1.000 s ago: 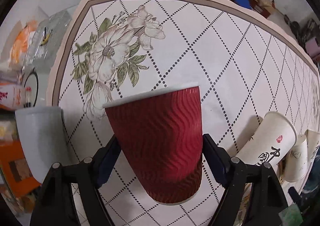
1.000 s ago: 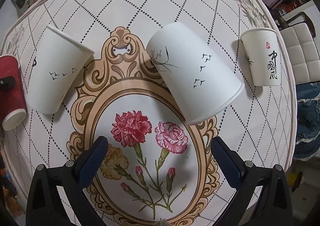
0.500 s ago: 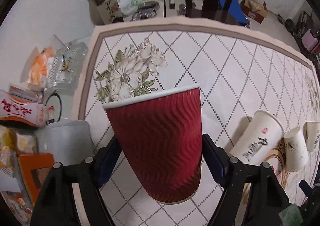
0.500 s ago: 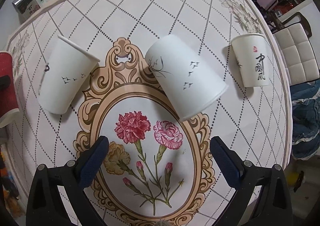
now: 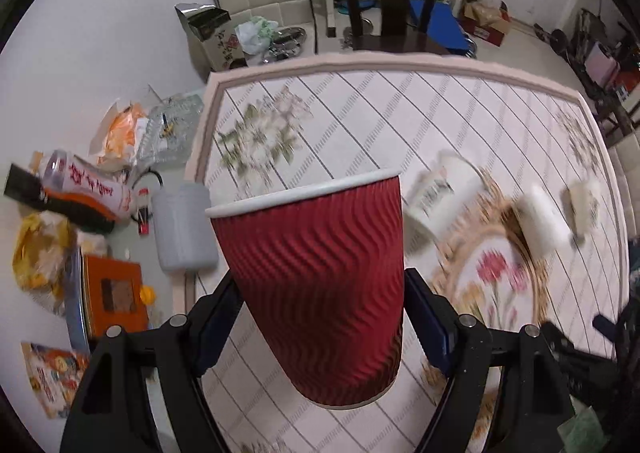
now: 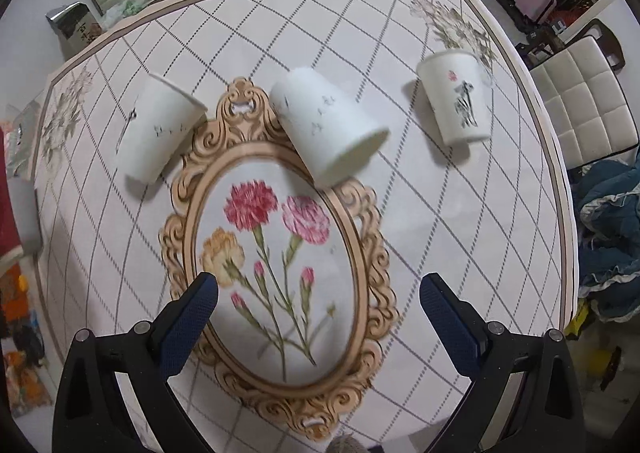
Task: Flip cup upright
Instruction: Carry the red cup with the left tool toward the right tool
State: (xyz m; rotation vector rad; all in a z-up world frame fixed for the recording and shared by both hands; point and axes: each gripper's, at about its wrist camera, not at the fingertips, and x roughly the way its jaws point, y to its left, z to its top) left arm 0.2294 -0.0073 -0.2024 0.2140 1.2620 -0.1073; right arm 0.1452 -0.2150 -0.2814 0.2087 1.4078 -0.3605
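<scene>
Floral-patterned table (image 6: 460, 213) carries 3 white paper cups (image 6: 328, 129), seemingly 2 tipped over.

The red cup (image 5: 320, 289) is a ribbed paper cup with wavy ridges and a white rim. It hangs above the table (image 5: 360, 125), rim up and base down, tilted a little. Three white paper cups sit on the table around the flower medallion (image 6: 276, 237): the left cup (image 6: 158, 133) and the middle cup (image 6: 326, 129) lie tipped over, the right cup (image 6: 458, 97) stands by the edge.
</scene>
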